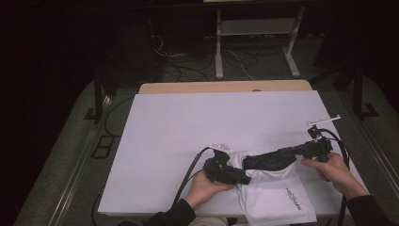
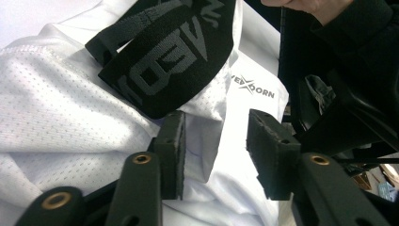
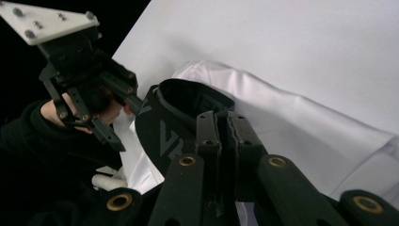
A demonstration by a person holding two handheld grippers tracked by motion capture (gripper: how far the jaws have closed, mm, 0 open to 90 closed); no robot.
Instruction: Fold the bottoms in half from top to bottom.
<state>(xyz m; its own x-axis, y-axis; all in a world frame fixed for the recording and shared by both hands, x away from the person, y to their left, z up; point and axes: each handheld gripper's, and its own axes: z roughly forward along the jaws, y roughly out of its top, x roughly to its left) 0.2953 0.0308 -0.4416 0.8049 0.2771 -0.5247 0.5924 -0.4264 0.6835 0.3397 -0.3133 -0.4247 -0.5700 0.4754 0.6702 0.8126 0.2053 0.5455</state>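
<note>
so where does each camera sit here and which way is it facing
High view: fixed above the person's side, looking forward and down on the white table; both forearms enter from below.
Left gripper view: rides the left gripper, looking past its parted jaws at the white mesh garment.
Right gripper view: rides the right gripper, its jaws pinching the black lettered waistband.
All three views share the waistband and garment.

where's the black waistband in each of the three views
high view: the black waistband stretches across lower centre, from the left gripper toward the right gripper.
left gripper view: top centre, lying on the white mesh garment, above the parted jaws.
right gripper view: centre, looped just beyond the closed jaws, which pinch it.
Shared landmark: the white garment on the white table.
</note>
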